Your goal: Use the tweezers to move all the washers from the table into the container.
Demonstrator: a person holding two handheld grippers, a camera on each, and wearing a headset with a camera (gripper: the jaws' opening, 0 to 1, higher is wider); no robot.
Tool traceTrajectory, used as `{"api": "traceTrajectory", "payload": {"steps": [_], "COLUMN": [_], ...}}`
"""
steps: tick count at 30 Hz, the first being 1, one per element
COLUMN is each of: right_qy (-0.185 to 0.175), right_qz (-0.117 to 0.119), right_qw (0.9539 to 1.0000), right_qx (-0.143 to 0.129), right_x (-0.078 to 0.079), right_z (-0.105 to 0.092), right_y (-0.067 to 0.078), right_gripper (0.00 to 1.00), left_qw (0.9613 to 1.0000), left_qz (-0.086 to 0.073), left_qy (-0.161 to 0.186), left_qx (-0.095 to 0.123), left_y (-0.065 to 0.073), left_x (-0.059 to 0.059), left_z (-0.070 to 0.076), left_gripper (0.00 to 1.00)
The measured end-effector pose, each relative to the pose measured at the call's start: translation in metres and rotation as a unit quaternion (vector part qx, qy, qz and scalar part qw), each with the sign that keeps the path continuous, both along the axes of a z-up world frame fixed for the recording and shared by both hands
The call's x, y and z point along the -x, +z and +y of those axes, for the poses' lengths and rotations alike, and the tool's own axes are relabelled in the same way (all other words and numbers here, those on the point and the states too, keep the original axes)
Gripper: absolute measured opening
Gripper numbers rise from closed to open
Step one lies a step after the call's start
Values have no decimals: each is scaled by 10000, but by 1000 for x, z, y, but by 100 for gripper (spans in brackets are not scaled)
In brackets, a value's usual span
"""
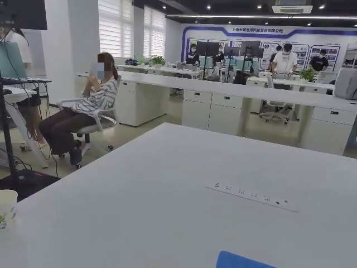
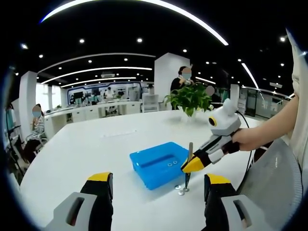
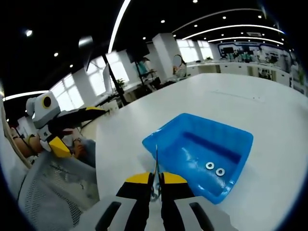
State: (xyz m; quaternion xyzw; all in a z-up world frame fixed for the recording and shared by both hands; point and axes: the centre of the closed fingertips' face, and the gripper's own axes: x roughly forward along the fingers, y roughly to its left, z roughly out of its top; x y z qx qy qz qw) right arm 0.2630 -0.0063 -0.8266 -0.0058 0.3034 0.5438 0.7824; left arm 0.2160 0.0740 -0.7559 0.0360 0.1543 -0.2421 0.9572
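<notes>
A blue container sits on the white table, and two washers lie inside it. My right gripper is shut on the tweezers, which point down at loose washers on the table by the container's near corner. In the right gripper view the tweezers stick out between the closed jaws of the right gripper, just short of the container with its two washers. My left gripper is open and holds nothing. It also appears as the left gripper off to the side.
The container's blue corner shows at the bottom of the head view. A power strip is set into the table and a paper cup stands at its left edge. A potted plant stands on the far end. A person sits nearby.
</notes>
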Motion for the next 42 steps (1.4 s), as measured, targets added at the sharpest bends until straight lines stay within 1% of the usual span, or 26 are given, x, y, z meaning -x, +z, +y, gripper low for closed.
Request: {"api": "traceTrajectory", "payload": {"steps": [1, 3, 5, 10, 14, 15, 16, 17, 18, 20, 22, 23, 24, 26, 29, 30, 32, 36, 42], "right_qy": [59, 179, 287, 556, 813, 942, 1011, 1061, 1102, 1055, 884, 810, 758, 724, 667, 595, 519, 427, 406], "right_qz": [-31, -181, -274, -601, -872, -1026, -1166, -1233, -1188, -1183, -1042, -932, -878, -809, -777, -708, -686, -687, -744], "right_qw": [10000, 9996, 9991, 9961, 9916, 9884, 9858, 9844, 9847, 9853, 9889, 9909, 9920, 9929, 9938, 9952, 9960, 9967, 9963], "right_qx": [38, 86, 139, 320, 496, 611, 655, 676, 646, 645, 583, 532, 499, 483, 439, 333, 221, 89, -122], "right_x": [2, 4, 8, 13, 19, 21, 21, 22, 25, 23, 18, 17, 15, 14, 13, 12, 9, 2, -5], "right_z": [0, 1, 3, 5, 8, 8, 8, 9, 10, 9, 6, 5, 4, 2, 1, 1, 1, 2, 5], "right_y": [-1, 0, 1, 0, -1, -3, -2, -3, -3, -2, -2, -2, -2, -2, 2, 6, 12, 23, 42], "right_gripper": [4, 4, 4, 4, 4, 4, 3, 3, 3, 3, 3, 3, 3, 3, 3, 3, 3, 3, 3], "left_qw": [10000, 10000, 10000, 10000, 10000, 10000, 10000, 10000, 10000, 10000, 10000, 10000, 10000, 10000, 10000, 10000, 10000, 10000, 10000], "left_qz": [9, 4, -1, 6, 8, 9, 6, 3, 1, -1, -4, -7, -8, -8, -9, -7, -2, -4, -4], "left_qy": [1, 5, 7, 1, 2, 2, 7, 10, 11, 14, 17, 20, 21, 26, 22, 22, 19, 29, 36], "left_qx": [1, -4, 1, -17, -27, -23, -31, -36, -34, -34, -35, -36, -31, -28, -37, -39, -34, -24, -31], "left_y": [0, 0, 0, -1, -1, -1, -1, -1, -1, -1, 0, 0, 0, 0, 0, 0, 0, 0, 0], "left_x": [0, 0, 0, 0, 0, 0, 0, 0, 0, 0, 0, 0, 0, 0, 0, 0, 0, 0, 0], "left_z": [0, 0, 0, 0, 0, 0, 1, 1, 1, 1, 1, 1, 1, 1, 1, 1, 1, 2, 2], "left_gripper": [78, 78, 78, 78, 78, 78, 78, 78, 78, 78, 78, 77, 77, 77, 77, 77, 77, 77, 77]}}
